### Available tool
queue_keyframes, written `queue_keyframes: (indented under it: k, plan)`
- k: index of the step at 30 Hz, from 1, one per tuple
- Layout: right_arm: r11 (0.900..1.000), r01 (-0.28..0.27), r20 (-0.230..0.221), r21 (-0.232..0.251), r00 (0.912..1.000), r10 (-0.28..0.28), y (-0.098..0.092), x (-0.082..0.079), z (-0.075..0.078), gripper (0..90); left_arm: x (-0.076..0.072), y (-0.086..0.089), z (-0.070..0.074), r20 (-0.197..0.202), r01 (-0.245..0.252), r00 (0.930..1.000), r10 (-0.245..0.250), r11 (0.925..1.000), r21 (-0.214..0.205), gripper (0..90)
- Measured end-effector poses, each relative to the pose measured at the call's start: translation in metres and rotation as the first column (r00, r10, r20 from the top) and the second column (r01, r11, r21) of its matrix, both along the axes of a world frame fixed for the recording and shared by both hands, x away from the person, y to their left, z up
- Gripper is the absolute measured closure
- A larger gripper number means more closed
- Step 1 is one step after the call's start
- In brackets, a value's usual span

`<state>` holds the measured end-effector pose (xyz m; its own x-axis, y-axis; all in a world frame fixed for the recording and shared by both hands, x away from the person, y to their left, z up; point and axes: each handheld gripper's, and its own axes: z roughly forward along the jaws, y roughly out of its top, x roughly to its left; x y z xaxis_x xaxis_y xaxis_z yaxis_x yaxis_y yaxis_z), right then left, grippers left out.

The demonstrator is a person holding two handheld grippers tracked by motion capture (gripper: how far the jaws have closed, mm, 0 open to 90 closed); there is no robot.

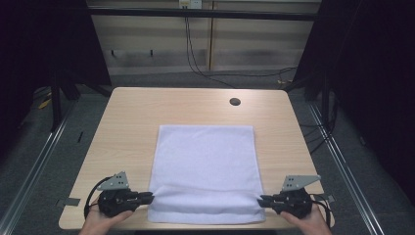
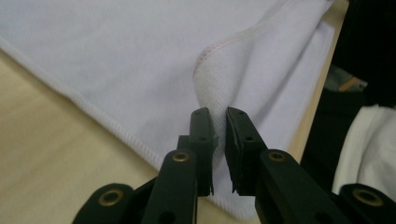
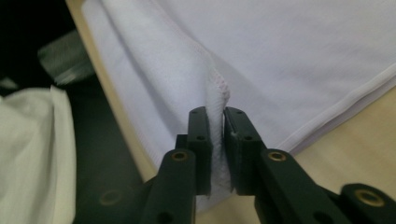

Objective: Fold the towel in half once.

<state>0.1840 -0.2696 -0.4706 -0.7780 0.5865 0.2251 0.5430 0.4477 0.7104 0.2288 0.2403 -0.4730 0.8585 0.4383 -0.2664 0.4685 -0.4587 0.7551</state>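
White towel flat on table, near edge toward person. Left gripper and right gripper each pinch near-edge hem, jaws nearly closed on cloth. Likely fold: lift both corners level, keep even tension, carry to far edge, align hems.

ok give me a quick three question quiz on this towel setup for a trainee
1. True or false: the right claw has a fold of the white towel pinched between its jaws.
2. Multiple choice: where is the left claw relative to the towel? A) at its far edge B) at its near left side C) on its centre
3. Fill in: the dark round hole in the table lies beyond the towel's ____ edge.

Key: 1 true. 2 B. 3 far.
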Motion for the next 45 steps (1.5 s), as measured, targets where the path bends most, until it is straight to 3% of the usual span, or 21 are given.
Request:
queue_keyframes:
  k: [4, 6, 10, 12, 13, 15, 18, 20, 22, 27, 28, 30, 33, 35, 37, 38, 41, 45]
  plan:
    - [0.9962, -0.076, -0.016, -0.042, 0.9970, 0.075, 0.008, -0.018, -0.003, 73.9, -0.014, 0.002, 0.000, -0.017, 0.070, 0.9974, -0.070, 0.9974, 0.016, 77.3]
    - [0.9955, -0.091, -0.028, -0.028, 0.9955, 0.090, 0.007, -0.022, 0.000, 72.2, -0.015, 0.003, 0.000, -0.003, 0.054, 0.9985, -0.054, 0.9983, 0.023, 75.2]
    - [0.9940, -0.108, -0.057, 0.016, 0.9925, 0.109, 0.002, -0.022, 0.002, 68.0, 0.009, 0.005, 0.009, 0.017, -0.029, 0.9994, 0.030, 0.9975, -0.064, 68.9]
    - [0.9946, -0.104, -0.061, 0.003, 0.9927, 0.104, 0.001, -0.023, 0.003, 66.1, 0.025, -0.002, 0.008, 0.018, -0.045, 0.9988, 0.047, 0.9967, -0.067, 64.0]
    - [0.9953, -0.096, -0.057, 0.008, 0.9937, 0.096, 0.001, -0.023, 0.003, 65.5, 0.030, -0.008, 0.007, 0.010, -0.020, 0.9997, 0.020, 0.9975, -0.068, 60.7]
    - [0.9951, -0.097, -0.064, 0.017, 0.9931, 0.098, 0.000, -0.022, 0.003, 65.2, 0.035, -0.026, 0.003, 0.025, -0.001, 0.9997, 0.001, 1.0000, 0.009, 59.8]
    - [0.9959, -0.088, -0.059, 0.018, 0.9942, 0.089, -0.001, -0.022, 0.003, 65.0, 0.040, -0.045, -0.009, -0.036, 0.048, 0.9983, -0.046, 0.9972, 0.059, 62.2]
    - [0.9961, -0.085, -0.054, 0.023, 0.9948, 0.086, -0.002, -0.022, 0.003, 65.1, 0.029, -0.052, -0.012, -0.024, 0.100, 0.9949, -0.098, 0.9914, 0.085, 79.5]
    - [0.9963, -0.083, -0.046, 0.021, 0.9954, 0.084, -0.002, -0.023, 0.003, 65.1, 0.018, -0.049, -0.009, -0.050, 0.148, 0.9882, -0.145, 0.9875, 0.055, 84.5]
    - [0.9957, -0.087, -0.047, 0.033, 0.9950, 0.088, -0.004, -0.028, 0.005, 64.9, -0.011, -0.024, -0.002, -0.053, 0.195, 0.9791, -0.196, 0.9805, -0.021, 84.8]
    - [0.9960, -0.083, -0.045, 0.035, 0.9954, 0.084, -0.004, -0.029, 0.006, 64.6, -0.014, -0.021, -0.001, -0.051, 0.189, 0.9805, -0.190, 0.9817, -0.023, 82.5]
    - [0.9950, -0.087, -0.048, 0.049, 0.9949, 0.089, -0.004, -0.028, 0.008, 64.2, -0.017, -0.012, 0.002, -0.050, 0.190, 0.9798, -0.194, 0.9792, -0.071, 73.9]
    - [0.9951, -0.079, -0.032, 0.061, 0.9962, 0.081, -0.003, -0.027, 0.013, 63.7, -0.010, -0.005, 0.008, -0.029, 0.156, 0.9865, -0.161, 0.9776, -0.142, 70.2]
    - [0.9944, -0.078, -0.016, 0.072, 0.9967, 0.079, -0.003, -0.025, 0.016, 63.6, -0.003, -0.003, 0.010, -0.016, 0.122, 0.9919, -0.126, 0.9806, -0.153, 69.8]
    - [0.9920, -0.088, -0.008, 0.090, 0.9960, 0.089, -0.003, -0.023, 0.018, 64.7, 0.009, -0.004, 0.010, -0.013, 0.118, 0.9924, -0.122, 0.9787, -0.168, 70.6]
    - [0.9880, -0.095, -0.003, 0.122, 0.9953, 0.097, -0.004, -0.022, 0.018, 64.8, 0.016, -0.006, 0.009, -0.003, 0.093, 0.9955, -0.095, 0.9854, -0.143, 70.3]
    - [0.9927, -0.049, 0.009, 0.110, 0.9988, 0.048, -0.005, -0.016, 0.018, 63.9, 0.039, -0.012, 0.001, -0.026, 0.032, 0.9991, -0.034, 0.9954, -0.091, 68.1]
    - [0.9963, -0.002, 0.006, 0.086, 1.0000, 0.002, -0.004, 0.008, 0.012, 64.4, 0.071, -0.019, -0.008, -0.030, -0.054, 0.9982, 0.052, 0.9966, -0.063, 68.3]
